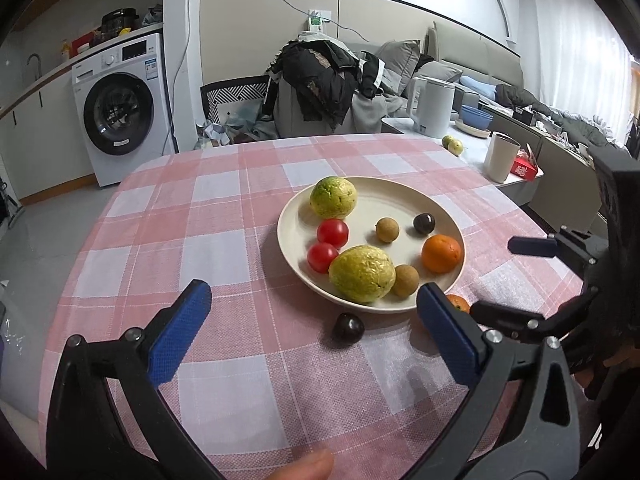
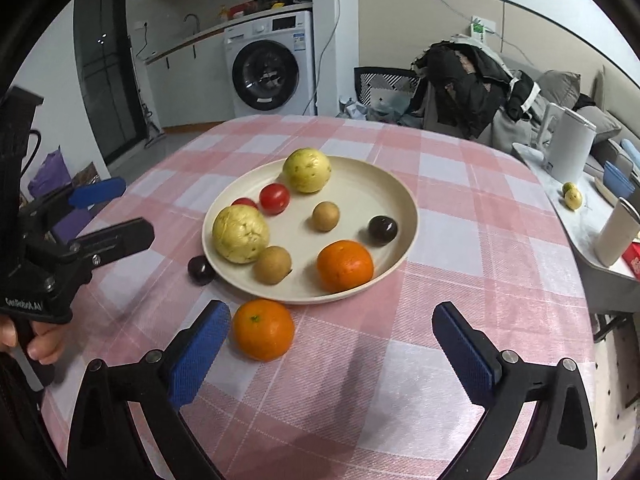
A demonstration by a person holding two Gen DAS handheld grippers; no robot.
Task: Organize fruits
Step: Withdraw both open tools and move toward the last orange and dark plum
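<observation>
A cream plate (image 1: 372, 200) (image 2: 360, 184) on the checked tablecloth holds two yellow-green guavas (image 1: 362, 274) (image 2: 240, 234), two red tomatoes (image 1: 332, 233) (image 2: 274, 198), two brown longans (image 1: 387, 230) (image 2: 325, 216), a dark plum (image 1: 424, 223) (image 2: 383, 230) and an orange (image 1: 441, 253) (image 2: 345, 266). A second dark plum (image 1: 349, 328) (image 2: 201, 270) and a second orange (image 2: 263, 329) (image 1: 458, 303) lie on the cloth beside the plate's near rim. My left gripper (image 1: 312, 336) is open, just behind the loose plum. My right gripper (image 2: 332, 348) is open, its left finger beside the loose orange.
A side table at the right holds a white kettle (image 1: 432, 106) (image 2: 568, 144), a cup (image 1: 500, 156), blue bowls and two small fruits (image 1: 454, 145) (image 2: 572, 197). A chair piled with clothes (image 1: 320, 80) stands behind the table. A washing machine (image 1: 120, 112) is at the far left.
</observation>
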